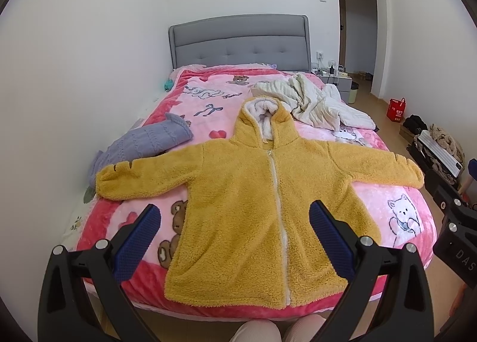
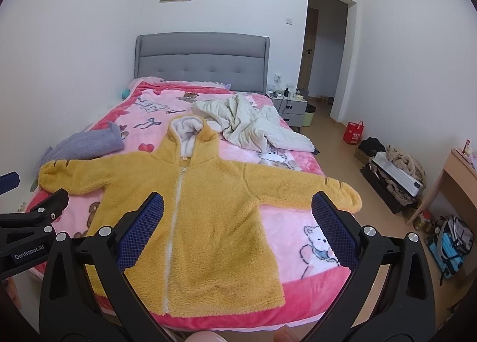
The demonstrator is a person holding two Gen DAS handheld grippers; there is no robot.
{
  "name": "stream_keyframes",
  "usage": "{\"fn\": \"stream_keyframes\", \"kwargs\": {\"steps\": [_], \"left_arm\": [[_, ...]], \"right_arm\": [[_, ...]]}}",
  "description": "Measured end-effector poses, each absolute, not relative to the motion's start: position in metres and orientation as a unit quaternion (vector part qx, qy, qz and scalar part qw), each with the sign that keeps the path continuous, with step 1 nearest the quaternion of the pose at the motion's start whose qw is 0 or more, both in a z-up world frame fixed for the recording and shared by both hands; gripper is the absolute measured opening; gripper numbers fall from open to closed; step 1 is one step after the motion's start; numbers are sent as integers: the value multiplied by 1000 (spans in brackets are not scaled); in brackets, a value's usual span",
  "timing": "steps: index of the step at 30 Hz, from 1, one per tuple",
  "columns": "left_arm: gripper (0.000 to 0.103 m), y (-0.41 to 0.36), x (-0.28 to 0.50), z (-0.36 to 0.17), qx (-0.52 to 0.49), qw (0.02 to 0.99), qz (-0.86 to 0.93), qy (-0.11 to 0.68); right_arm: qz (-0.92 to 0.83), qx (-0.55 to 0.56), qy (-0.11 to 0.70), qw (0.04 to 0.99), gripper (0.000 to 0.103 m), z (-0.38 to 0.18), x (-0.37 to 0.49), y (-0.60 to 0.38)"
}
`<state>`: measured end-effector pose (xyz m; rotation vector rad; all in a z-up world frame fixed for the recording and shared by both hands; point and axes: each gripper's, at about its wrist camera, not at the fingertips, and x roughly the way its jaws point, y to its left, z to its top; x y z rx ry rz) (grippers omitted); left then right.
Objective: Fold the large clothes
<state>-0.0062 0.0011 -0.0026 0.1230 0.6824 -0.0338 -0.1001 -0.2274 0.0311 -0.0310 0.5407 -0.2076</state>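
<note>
Here, jacket (image 1: 238,202) hood toward headboard (image 1: 238,40).

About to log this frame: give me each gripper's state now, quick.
Left gripper: open, holding nothing, above the yellow fleece jacket.
Right gripper: open, holding nothing, above the same jacket.

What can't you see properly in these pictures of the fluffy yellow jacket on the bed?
- Yellow jacket: its back and hem corners, behind each tool's pads, both views.
- Grey knit: partly under the jacket's sleeve, left view.
- Red bag: print too small, right view.
- Person: cut off by the bottom edge.
</note>
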Motion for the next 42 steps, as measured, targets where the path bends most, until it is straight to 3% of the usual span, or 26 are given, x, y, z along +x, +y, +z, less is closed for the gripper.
{"fn": "stream_keyframes", "kwargs": {"steps": [42], "left_arm": [[98,0,6,-6,64,939,-8,337]], "right_arm": [[-104,-14,274,956,95,27,-91,-231]]}}
